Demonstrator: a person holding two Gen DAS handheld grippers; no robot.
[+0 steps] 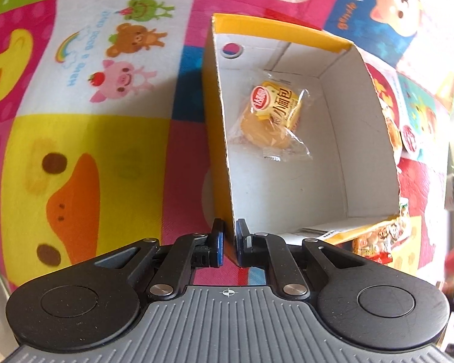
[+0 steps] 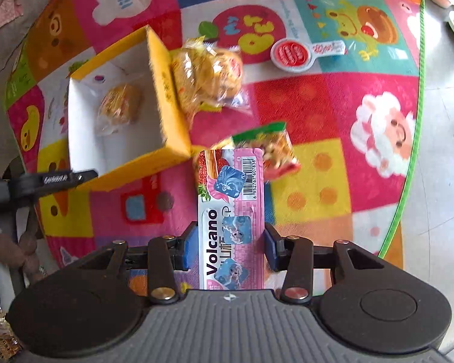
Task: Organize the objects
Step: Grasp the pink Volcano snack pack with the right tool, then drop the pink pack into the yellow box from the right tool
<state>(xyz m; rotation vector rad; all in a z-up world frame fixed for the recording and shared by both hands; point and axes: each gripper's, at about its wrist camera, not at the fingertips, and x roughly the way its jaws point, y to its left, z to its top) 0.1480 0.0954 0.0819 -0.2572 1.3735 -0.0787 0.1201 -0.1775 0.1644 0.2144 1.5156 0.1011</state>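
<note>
Packing snacks: 1 in, 1 in hand

The left gripper (image 1: 230, 243) pinches the yellow box (image 1: 333, 139) wall; 1 bread packet (image 1: 272, 118) lies inside. The right gripper (image 2: 228, 248) clasps the pink Volcano pack (image 2: 230, 199); ahead of it, 3 snacks remain on the mat (image 2: 317, 103).

left wrist: steeply down, close over box (image 1: 333, 157) | right wrist: down, higher | shared: box, mat (image 2: 311, 103)
</note>
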